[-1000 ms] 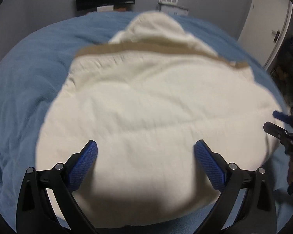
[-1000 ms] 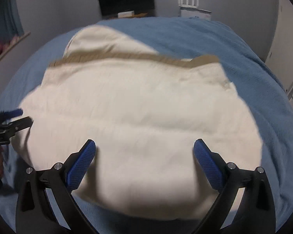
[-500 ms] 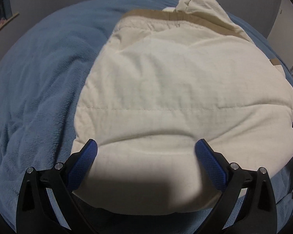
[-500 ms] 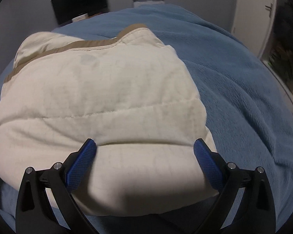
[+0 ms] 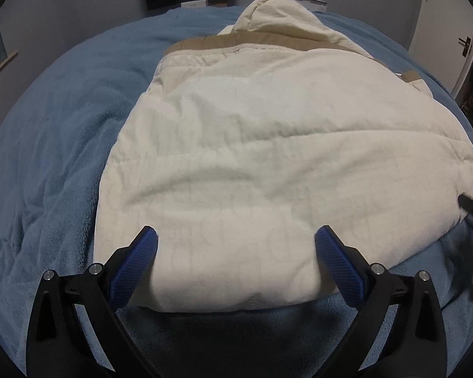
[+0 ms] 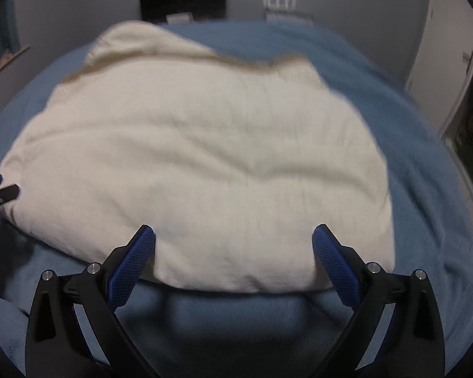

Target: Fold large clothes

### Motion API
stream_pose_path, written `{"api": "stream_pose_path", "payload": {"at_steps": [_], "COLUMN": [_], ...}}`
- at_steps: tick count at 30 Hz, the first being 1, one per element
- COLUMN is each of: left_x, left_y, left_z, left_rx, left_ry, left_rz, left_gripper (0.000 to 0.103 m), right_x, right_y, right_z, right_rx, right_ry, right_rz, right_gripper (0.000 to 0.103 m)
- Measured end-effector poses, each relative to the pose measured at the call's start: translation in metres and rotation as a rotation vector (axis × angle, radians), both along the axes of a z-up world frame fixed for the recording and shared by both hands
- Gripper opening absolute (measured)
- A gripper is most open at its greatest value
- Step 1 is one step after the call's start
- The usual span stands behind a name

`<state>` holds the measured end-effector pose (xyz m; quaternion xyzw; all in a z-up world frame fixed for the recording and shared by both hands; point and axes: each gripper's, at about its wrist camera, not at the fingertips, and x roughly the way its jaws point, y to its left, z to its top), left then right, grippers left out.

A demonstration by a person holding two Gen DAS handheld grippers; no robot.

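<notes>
Lying folded on the blue blanket (image 5: pixel 56 157): cream padded jacket (image 5: pixel 283 157), hood at the far end, no readable writing. Hovering at its near edge, left gripper (image 5: pixel 236 256) and right gripper (image 6: pixel 233 252), jaws spread wide, gripping nothing

The cream padded jacket (image 5: pixel 268 163) covers the middle of the blue blanket (image 5: pixel 56 163). Bare blanket lies to its left, right and near side. Both the left gripper (image 5: pixel 236 261) and right gripper (image 6: pixel 233 256) stand spread wide over the near hem, apparently clear of it; the right view is blurred.
</notes>
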<state>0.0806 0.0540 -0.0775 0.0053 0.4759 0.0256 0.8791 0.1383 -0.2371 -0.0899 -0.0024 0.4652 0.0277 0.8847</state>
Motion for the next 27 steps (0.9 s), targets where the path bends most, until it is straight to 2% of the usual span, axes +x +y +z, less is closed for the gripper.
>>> {"api": "stream_pose_path", "payload": {"at_steps": [6, 9, 13, 16, 21, 27], "left_x": [0.002, 0.001, 0.004, 0.025, 0.077, 0.124], "left_y": [0.001, 0.003, 0.004, 0.001, 0.002, 0.021], "left_z": [-0.002, 0.004, 0.016, 0.009, 0.010, 0.007], "left_rx": [-0.014, -0.022, -0.052, -0.065, -0.046, -0.142], "left_ry": [0.001, -0.019, -0.098, -0.080, -0.059, -0.003], "left_rz": [-0.002, 0.002, -0.028, -0.057, -0.063, -0.023], "left_gripper": [0.098, 0.097, 0.097, 0.098, 0.098, 0.098], "right_x": [0.006, 0.008, 0.012, 0.037, 0.077, 0.114], "right_y": [-0.016, -0.020, -0.024, -0.028, -0.031, -0.037], "right_z": [-0.012, -0.002, 0.014, 0.005, 0.006, 0.005], "right_rx": [0.021, 0.027, 0.021, 0.023, -0.020, -0.001], "right_ry": [0.054, 0.019, -0.071, -0.039, -0.053, -0.031], "right_rz": [-0.053, -0.070, -0.084, -0.089, -0.066, -0.043], "right_gripper": [0.096, 0.096, 0.096, 0.096, 0.096, 0.096]}}
